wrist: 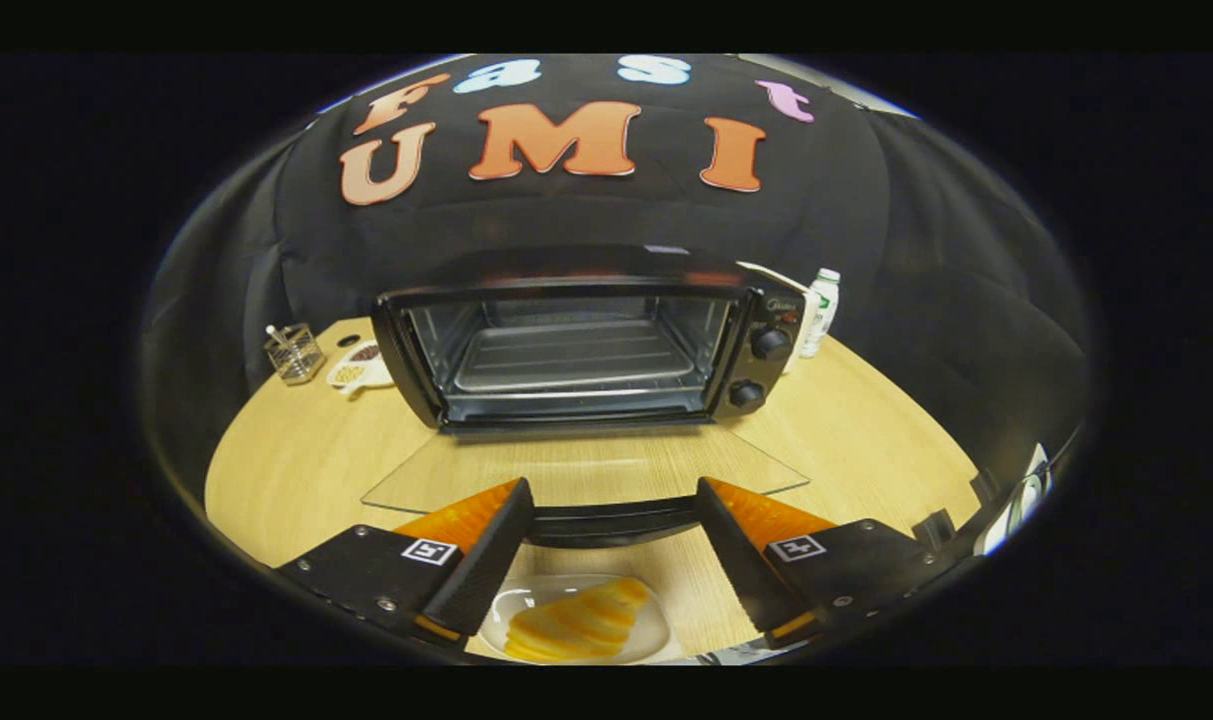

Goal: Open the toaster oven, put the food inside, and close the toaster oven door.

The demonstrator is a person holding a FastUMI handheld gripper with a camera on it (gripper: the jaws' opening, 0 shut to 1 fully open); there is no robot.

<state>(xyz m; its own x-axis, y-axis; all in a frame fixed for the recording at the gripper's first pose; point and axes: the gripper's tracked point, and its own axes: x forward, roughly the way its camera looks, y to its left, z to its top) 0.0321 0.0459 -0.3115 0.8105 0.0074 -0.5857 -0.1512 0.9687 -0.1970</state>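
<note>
- Toaster oven (576,345) sitting beyond the fingers on a pale wood-grain table (296,470), its glass door (586,478) lying folded down flat toward the gripper, the dark door handle (611,520) spanning the gap between the fingertips.
- Black cloth wall (896,250) standing behind the table and wrapping round both sides.
- Gripper (611,515) hovering above the table's near part, fingers standing wide apart and clamping nothing.
- One clear plate (578,622) lying between the fingers, down near their bases, holding one piece of food (578,622), a yellow-orange croissant-like pastry.
- Oven cavity showing one wire rack (576,355); nothing sitting on it.
- Two round knobs (769,343) stacked on the oven's panel, ahead of the right finger.
- One white bottle with a green label (821,312) standing past the oven's right side, beyond the right finger.
- One clear glass container (294,352) standing beyond the left finger, left of the oven, with thin sticks poking out of it.
- One small white dish (359,367) lying between that glass and the oven, holding dark and pale bits too small to identify.
</note>
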